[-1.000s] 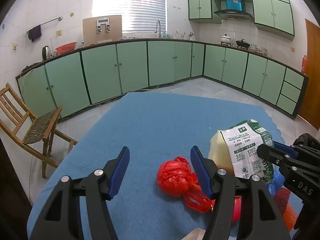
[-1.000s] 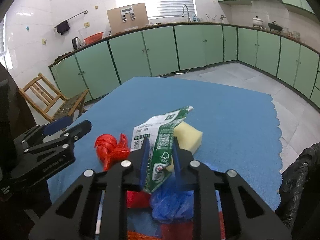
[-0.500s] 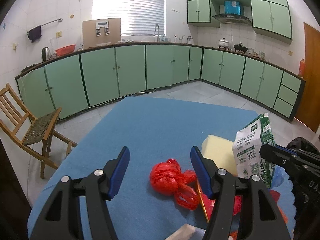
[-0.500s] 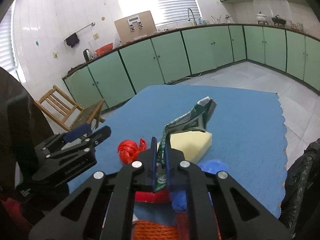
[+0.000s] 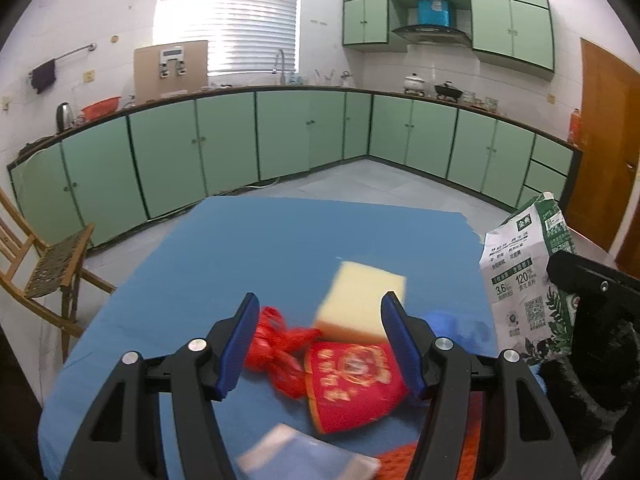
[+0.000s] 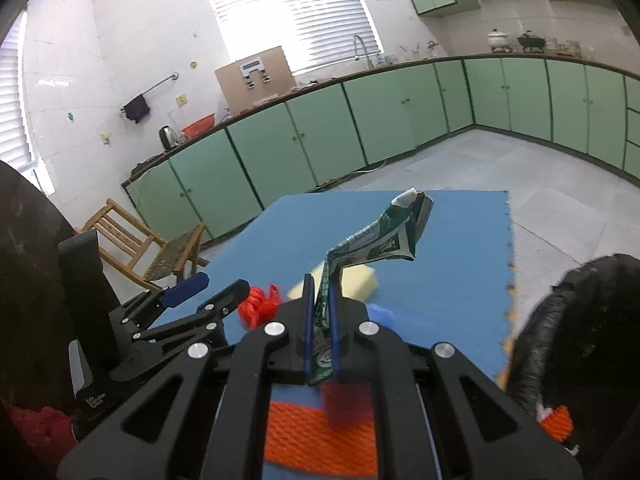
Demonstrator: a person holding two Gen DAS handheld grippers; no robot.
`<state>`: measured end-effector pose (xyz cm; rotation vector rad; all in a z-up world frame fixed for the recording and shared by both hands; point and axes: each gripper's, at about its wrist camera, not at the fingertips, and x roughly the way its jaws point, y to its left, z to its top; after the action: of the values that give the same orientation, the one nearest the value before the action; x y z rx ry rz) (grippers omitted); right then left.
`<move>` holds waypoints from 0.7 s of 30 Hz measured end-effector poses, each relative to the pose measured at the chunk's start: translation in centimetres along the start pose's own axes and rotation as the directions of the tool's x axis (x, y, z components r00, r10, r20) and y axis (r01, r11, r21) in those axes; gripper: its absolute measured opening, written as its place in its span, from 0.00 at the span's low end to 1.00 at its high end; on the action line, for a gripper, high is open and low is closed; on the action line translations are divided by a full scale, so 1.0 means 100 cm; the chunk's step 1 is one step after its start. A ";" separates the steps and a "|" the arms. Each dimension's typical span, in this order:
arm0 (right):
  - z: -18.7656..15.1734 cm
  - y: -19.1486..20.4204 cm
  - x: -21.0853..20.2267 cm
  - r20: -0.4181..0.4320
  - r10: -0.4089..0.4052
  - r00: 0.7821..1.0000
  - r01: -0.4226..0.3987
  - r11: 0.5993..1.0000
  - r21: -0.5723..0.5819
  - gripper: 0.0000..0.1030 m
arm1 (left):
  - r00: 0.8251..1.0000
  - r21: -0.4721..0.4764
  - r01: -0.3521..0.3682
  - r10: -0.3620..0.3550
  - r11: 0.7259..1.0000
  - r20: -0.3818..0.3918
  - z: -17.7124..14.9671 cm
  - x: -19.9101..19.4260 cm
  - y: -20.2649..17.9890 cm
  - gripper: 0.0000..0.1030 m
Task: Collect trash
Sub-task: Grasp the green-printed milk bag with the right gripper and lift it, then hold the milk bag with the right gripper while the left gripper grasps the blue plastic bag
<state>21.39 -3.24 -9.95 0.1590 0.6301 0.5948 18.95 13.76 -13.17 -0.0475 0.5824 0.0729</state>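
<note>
Two grippers are seen over a blue table mat. The right gripper is squeezed tight on the bottom end of a flattened green and white milk carton, which is held up off the mat and bends away toward 1 o'clock in the right wrist view. Its jaws have just been closing, with the carton between them. The left gripper is held with its jaws apart and nothing is gripped by it. Between those jaws, close in, a red paper packet is seen flat on the mat, and a crumpled red plastic bag lies touching it at 10 o'clock. A little farther off, at 12 o'clock, a pale yellow sponge is found, and a scrap of blue plastic lies just beside it at 3 o'clock. The carton is judged to be light, thin and easily bent, so a pinch near a flat edge should be enough. The red bag looks soft and slippery; it would best be taken at its bunched middle. At the right edge a black trash bag is seen.
</note>
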 end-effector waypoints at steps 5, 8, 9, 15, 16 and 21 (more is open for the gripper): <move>-0.011 -0.020 -0.018 -0.010 -0.039 0.999 0.040 0.999 0.032 0.05 | 0.999 0.018 0.044 -0.043 0.999 -0.014 -0.005 -0.001 -0.023 0.60; -0.019 -0.032 -0.025 -0.017 -0.065 0.998 0.065 0.997 0.047 0.05 | 0.998 0.035 0.065 -0.064 0.997 -0.029 -0.008 0.003 -0.037 0.60; -0.021 -0.035 -0.026 -0.022 -0.073 0.997 0.075 0.996 0.053 0.05 | 0.997 0.038 0.073 -0.072 0.997 -0.035 -0.010 0.005 -0.041 0.60; -0.034 -0.055 -0.026 -0.051 -0.106 0.993 0.110 0.992 0.069 0.05 | 0.992 0.058 0.113 -0.109 0.992 -0.069 -0.016 0.017 -0.066 0.61; -0.036 -0.056 -0.026 -0.054 -0.110 0.992 0.114 0.991 0.068 0.05 | 0.991 0.067 0.115 -0.110 0.991 -0.075 -0.017 0.021 -0.070 0.61; -0.040 -0.064 -0.022 -0.064 -0.110 0.992 0.115 0.990 0.081 0.05 | 0.989 0.097 0.118 -0.108 0.988 -0.097 -0.022 0.032 -0.084 0.61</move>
<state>20.61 -9.94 -14.05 0.1848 0.7181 0.4658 21.12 5.45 -16.59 0.0161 0.6728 -0.0700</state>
